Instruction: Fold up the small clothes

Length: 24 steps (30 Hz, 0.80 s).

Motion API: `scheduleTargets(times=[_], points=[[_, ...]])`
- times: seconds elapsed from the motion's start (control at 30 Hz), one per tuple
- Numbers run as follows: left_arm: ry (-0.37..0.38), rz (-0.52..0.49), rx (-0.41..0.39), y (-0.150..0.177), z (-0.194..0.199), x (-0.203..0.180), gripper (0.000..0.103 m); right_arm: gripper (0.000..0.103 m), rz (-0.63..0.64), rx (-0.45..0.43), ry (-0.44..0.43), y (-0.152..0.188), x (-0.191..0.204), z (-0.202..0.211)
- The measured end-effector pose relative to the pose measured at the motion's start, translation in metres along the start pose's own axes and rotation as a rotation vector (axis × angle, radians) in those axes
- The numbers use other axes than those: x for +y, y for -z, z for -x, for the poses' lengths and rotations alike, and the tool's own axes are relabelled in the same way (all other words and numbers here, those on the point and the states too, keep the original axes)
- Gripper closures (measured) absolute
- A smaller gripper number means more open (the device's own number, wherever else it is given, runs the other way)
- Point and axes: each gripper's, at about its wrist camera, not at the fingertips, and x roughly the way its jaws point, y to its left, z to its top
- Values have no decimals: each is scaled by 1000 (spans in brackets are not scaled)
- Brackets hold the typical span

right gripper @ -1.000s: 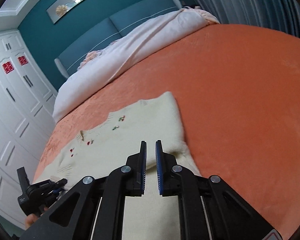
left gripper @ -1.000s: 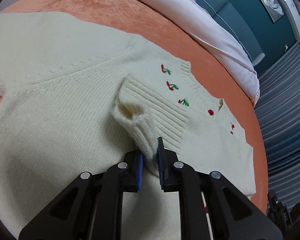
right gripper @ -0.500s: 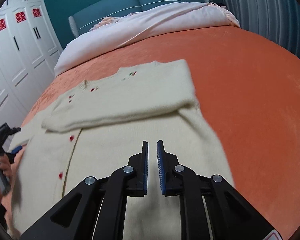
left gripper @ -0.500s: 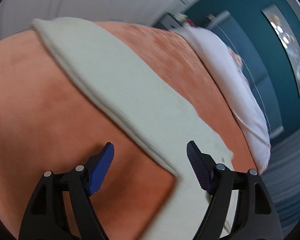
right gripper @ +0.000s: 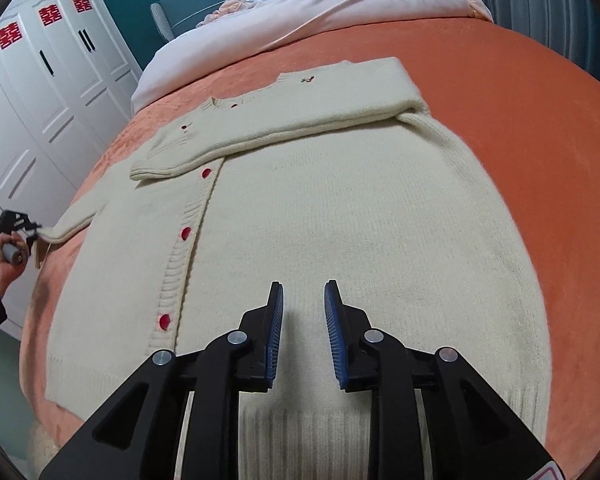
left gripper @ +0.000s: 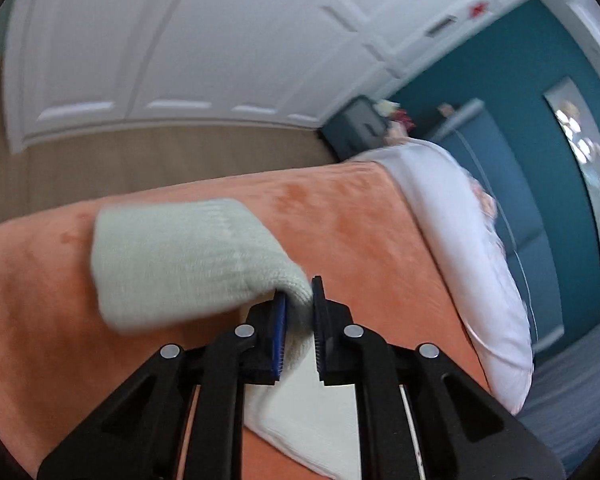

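My cream knitted cardigan with red buttons (right gripper: 340, 216) lies flat on the orange bed (right gripper: 540, 140), one sleeve folded across. Left hand-held gripper (left gripper: 299, 312) has just clamped onto the blurred sleeve cuff (left gripper: 188, 256); right hand-held gripper (right gripper: 303, 332), just opening, hovers empty above the hem, which its body partly hides.

Bed (right gripper: 520, 128) w/ orange cover is carrying a cream cardigan (right gripper: 340, 240), lying flat, buttons up, hem toward 6 o'clock, collar toward 12. One sleeve is lying folded across the chest; other sleeve (left gripper: 188, 256) is stretching off toward 9 o'clock. White duvet (right gripper: 300, 12) is lying bunched along the 12 o'clock end.
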Motion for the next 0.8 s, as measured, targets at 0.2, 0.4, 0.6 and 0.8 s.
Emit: scheduleTargets(times=[0.2, 0.4, 0.6, 0.8], points=[[355, -349, 223, 139, 24, -189, 88, 73, -24, -22, -14, -5, -2, 5], [258, -438, 520, 308, -9, -188, 48, 73, -38, -21, -3, -6, -20, 11], [150, -162, 483, 276, -17, -106, 45, 60, -11, -55, -45, -40, -30, 6], [99, 17, 404, 207, -40, -69, 43, 58, -52, -78, -108, -114, -17, -51]])
